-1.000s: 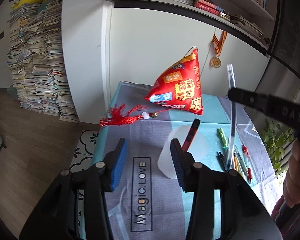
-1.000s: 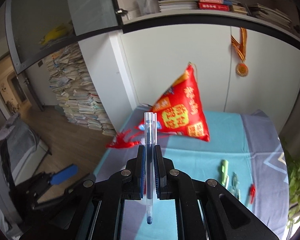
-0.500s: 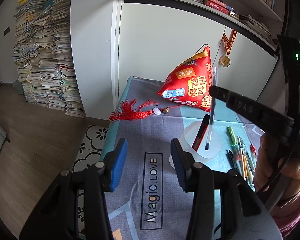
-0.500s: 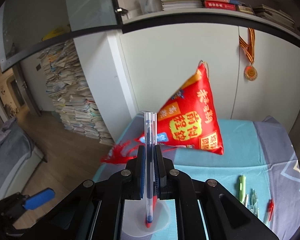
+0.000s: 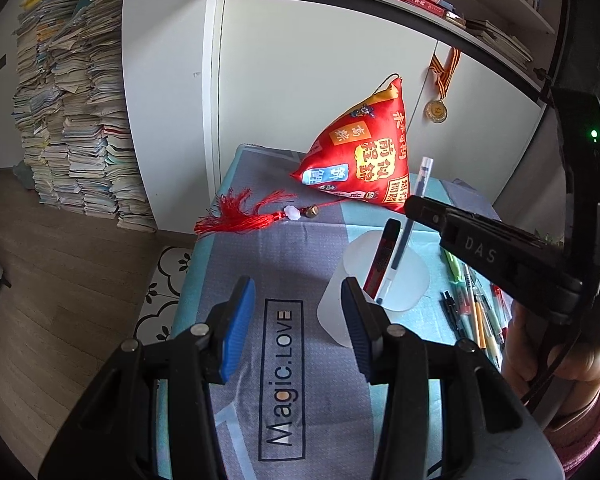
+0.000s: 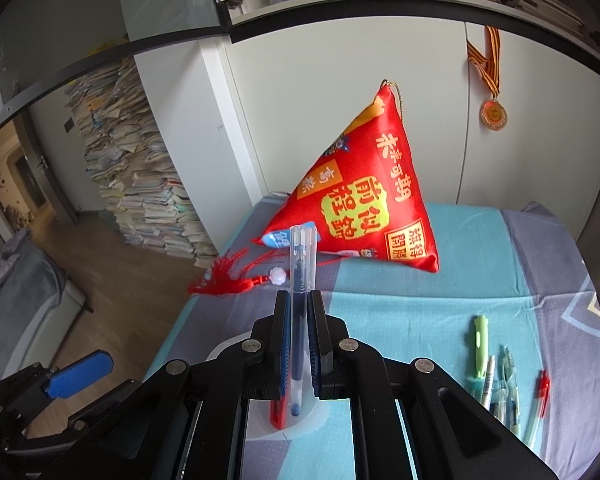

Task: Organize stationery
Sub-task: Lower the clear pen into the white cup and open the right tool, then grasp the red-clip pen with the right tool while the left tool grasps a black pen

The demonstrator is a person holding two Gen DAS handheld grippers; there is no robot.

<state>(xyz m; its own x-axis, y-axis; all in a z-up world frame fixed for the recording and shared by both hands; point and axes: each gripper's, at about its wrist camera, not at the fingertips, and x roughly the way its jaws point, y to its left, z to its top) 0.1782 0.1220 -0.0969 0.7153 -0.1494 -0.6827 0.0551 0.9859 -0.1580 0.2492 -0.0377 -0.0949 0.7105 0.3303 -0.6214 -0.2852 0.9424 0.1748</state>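
At center frame, the right gripper clamps a blue pen upright, its tip down inside the translucent cup, beside a red pen. The left gripper hangs open, lower center, holding nothing.

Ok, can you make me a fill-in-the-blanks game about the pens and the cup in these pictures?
1. The right gripper holds a blue pen standing ____ above the cup.
2. Already leaning inside the white cup is a pen coloured black and ____.
3. The left gripper's fingers are ____, holding nothing.
4. The big pouch behind the cup is mostly ____.

Missing words: upright; red; open; red
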